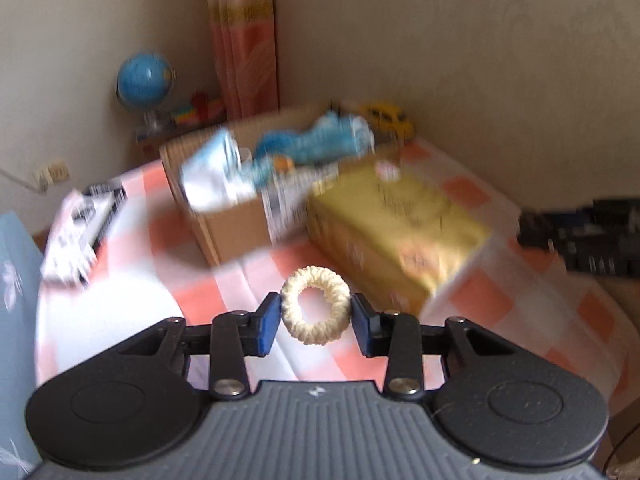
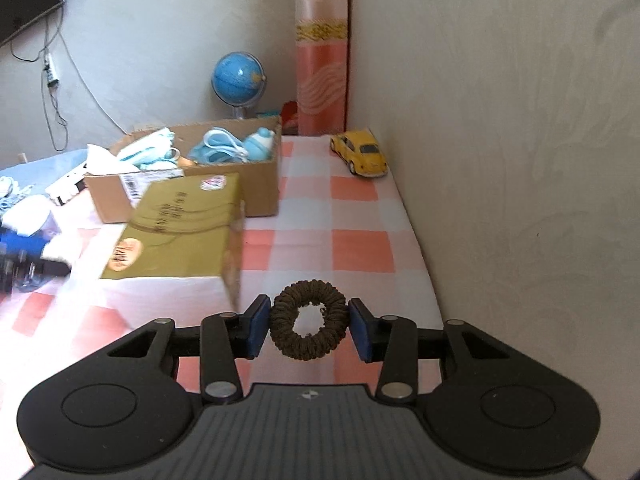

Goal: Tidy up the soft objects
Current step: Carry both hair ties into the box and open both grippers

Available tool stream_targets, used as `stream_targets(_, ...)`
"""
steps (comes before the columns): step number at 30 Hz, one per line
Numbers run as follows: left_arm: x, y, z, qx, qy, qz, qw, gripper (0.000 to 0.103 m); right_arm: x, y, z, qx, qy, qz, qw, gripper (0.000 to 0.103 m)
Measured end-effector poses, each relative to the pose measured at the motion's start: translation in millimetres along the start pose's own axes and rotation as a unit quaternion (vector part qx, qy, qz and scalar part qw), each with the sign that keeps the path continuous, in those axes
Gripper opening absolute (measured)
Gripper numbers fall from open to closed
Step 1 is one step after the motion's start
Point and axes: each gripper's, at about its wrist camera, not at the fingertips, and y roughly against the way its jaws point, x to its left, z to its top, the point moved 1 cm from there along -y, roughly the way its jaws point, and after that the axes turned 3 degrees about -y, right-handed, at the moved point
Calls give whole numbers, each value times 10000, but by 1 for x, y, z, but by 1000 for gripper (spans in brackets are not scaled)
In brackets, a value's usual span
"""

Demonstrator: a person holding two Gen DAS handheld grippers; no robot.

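My left gripper (image 1: pixel 315 316) is shut on a cream scrunchie (image 1: pixel 335 319), held above the checked tablecloth (image 1: pixel 320 364). My right gripper (image 2: pixel 307 325) is shut on a dark brown scrunchie (image 2: pixel 332 334), also held above the cloth. An open cardboard box (image 2: pixel 262 184) behind holds blue and white soft items (image 2: pixel 224 148); it also shows in the left wrist view (image 1: pixel 236 224). A closed yellow-green box (image 2: pixel 180 224) lies in front of it, seen blurred in the left wrist view (image 1: pixel 400 220).
A yellow toy car (image 2: pixel 362 154) stands by the wall at the table's far right. A blue globe (image 2: pixel 238 76) and a rolled pink mat (image 2: pixel 320 52) stand in the corner. White packets (image 1: pixel 80 232) lie left of the box. The right gripper's dark body (image 1: pixel 584 240) shows at right.
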Motion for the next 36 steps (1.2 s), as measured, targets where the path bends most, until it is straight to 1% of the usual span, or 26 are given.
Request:
stream_targets(4,7,3,38,-341,-116,39,9993,37,5,12,2,-92,86,47,9999,47)
stream_targets(9,17,-23,78,-598,11,151,9981,38,7,18,6,-134,135,73,9998,48)
stream_targets(10,19,-29,82,-615,49,154,9980,41,7,18,6,-135,148,76,9998,48)
stream_targets(12,24,-41,88,-618,148,216,9977,57,8,19,7,-136,179,88,9997,48)
stream_targets(13,24,-45,89,-572,216,308,9977,71,9,20,7,-132,196,89,9997,48)
stream_targets(14,24,-45,89,-581,232,408,9972,77,10,20,8,-128,210,97,9997,48)
stream_targets(16,19,-39,82,-658,147,452,9967,78,11,20,10,-130,236,128,9996,48)
stream_targets(20,9,-17,60,-529,-6,388,9978,86,16,20,16,-125,335,168,9992,48)
stream_targets(23,0,2,39,-565,-60,357,9977,92,21,20,25,-139,420,249,9987,48)
stream_targets(26,-6,19,18,-635,63,357,9973,95,30,21,37,-174,577,309,9977,48)
stream_targets(30,-12,37,-3,-747,287,206,9966,98,48,20,59,-247,884,433,9948,48)
stream_targets(34,-21,46,-20,-934,189,397,9947,99,72,11,88,-312,1190,605,9906,48)
stream_targets(36,-22,49,-28,-960,159,517,9939,99,84,3,103,-349,1334,681,9881,48)
